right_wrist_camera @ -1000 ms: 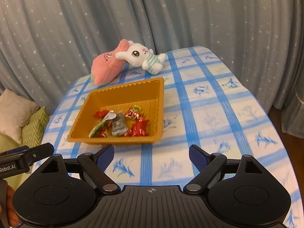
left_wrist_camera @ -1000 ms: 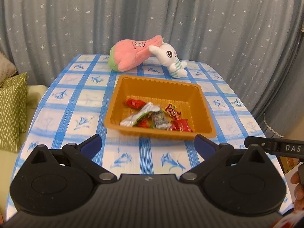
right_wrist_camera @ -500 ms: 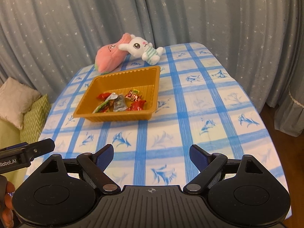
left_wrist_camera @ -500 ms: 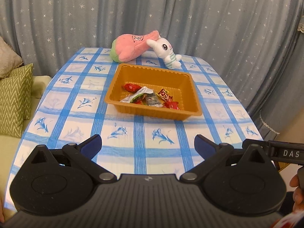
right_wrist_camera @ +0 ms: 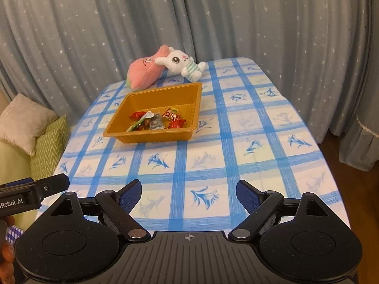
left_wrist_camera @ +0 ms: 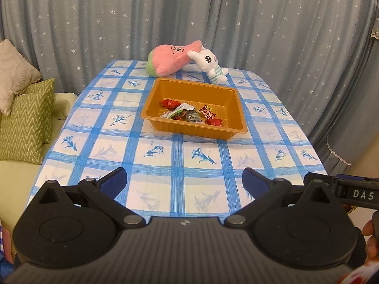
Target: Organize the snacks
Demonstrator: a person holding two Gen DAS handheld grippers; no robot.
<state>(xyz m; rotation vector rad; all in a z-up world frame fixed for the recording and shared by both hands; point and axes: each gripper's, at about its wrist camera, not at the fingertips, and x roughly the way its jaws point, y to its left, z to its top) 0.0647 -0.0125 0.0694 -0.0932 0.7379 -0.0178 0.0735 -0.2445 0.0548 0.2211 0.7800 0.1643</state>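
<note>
Left gripper [left_wrist_camera: 184, 181] and right gripper [right_wrist_camera: 189, 193]: jaws spread wide, empty. Wrapped snacks [left_wrist_camera: 189, 113] inside orange rectangular plastic tray [left_wrist_camera: 194, 131], well ahead on blue-checked tablecloth [right_wrist_camera: 236, 156].

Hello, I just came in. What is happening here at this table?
A person holds a pair of tongs in each hand, tidying snacks. Both the left tongs and the right tongs are open and empty, hovering over the near edge of the table, well short of everything on it. The wrapped snacks all lie in the orange tray. Beyond the tray lie a pink plush toy and a white bunny plush. No snack lies loose on the cloth.
</note>
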